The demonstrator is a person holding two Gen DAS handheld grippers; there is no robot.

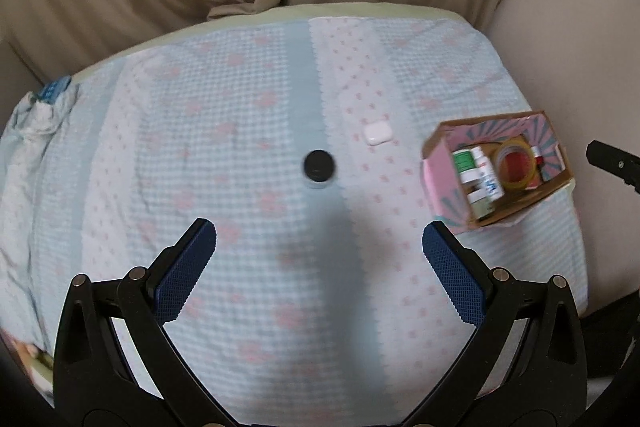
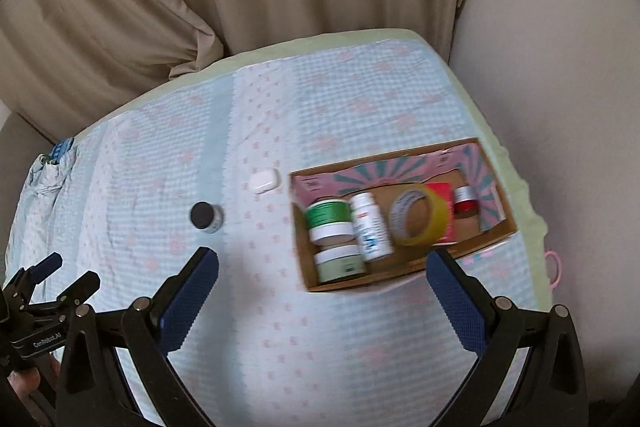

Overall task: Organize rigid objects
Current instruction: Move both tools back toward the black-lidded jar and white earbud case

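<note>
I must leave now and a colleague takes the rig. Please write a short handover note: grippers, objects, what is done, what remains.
Left gripper: open, empty, above the cloth.
Right gripper: open, empty, near the cardboard box.
In the box: two green-label jars, white bottle, yellow tape roll, small red jar.
Left on the cloth: black-lidded jar and white earbud case.
Remaining: put these two into the box.

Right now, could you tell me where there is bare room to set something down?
Bare cloth lies left of the black-lidded jar and in front of the cardboard box. The box is crowded; the white case sits close beside it.
</note>
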